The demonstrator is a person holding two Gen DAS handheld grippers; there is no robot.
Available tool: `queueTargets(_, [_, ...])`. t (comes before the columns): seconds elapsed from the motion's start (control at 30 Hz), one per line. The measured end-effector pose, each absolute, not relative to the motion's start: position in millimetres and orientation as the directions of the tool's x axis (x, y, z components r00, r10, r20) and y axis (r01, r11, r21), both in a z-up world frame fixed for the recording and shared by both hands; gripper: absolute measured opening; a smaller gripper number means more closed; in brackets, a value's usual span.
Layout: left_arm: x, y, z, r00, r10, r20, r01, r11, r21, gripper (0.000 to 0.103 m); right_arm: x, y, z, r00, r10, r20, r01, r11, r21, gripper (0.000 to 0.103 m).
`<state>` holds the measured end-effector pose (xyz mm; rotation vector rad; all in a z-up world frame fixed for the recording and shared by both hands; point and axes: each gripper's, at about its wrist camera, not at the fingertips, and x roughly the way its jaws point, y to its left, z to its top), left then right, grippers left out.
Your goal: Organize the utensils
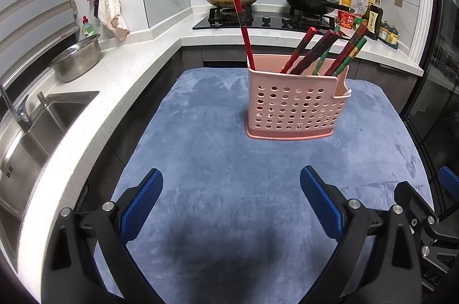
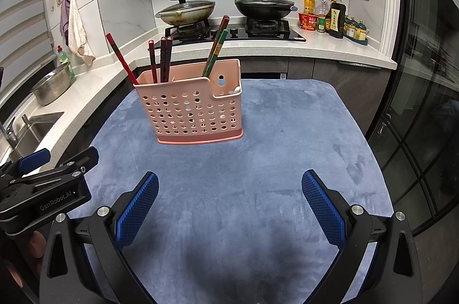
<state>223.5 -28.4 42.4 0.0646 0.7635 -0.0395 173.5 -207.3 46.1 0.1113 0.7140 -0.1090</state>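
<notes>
Left wrist view looks down on a blue velvety mat (image 1: 229, 189) with the left gripper (image 1: 231, 203) hovering low over it, its blue ribbed pads spread wide and holding nothing. A pink perforated utensil caddy (image 1: 295, 109) stands upright on the far half of the mat, well apart from the fingers. One red chopstick (image 1: 245, 37) leans alone at its left end, while a bundle of dark red and green chopsticks (image 1: 324, 51) tilts rightward in the rest of it. From the right wrist view, the right gripper (image 2: 229, 206) is likewise spread and empty above the mat, near its front edge. Behind, two lidded woks (image 2: 186, 11) sit on the gas hob.
</notes>
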Motion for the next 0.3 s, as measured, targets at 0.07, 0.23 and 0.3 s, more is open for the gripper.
queueTargets(0.07, [223.4,-28.8,42.4,0.723,-0.013,-0.690,0.063,0.997,0.047,0.092,173.8,-207.5,45.9,0.750,-0.061,-0.658,0.137,0.988,0.065,0.096])
queueTargets(0.23, [223.6,-27.9,41.9,0.725,-0.015,-0.689,0.066,0.997,0.047,0.092,174.1,-207.9,46.0,0.750,-0.061,-0.659,0.137,0.988,0.065,0.096])
queueTargets(0.3, [223.7,-27.5,40.0,0.719,-0.016,-0.694,0.069,0.996,0.049,0.092,174.1,-207.8,46.1,0.750,-0.061,-0.658,0.137,0.988,0.065,0.096])
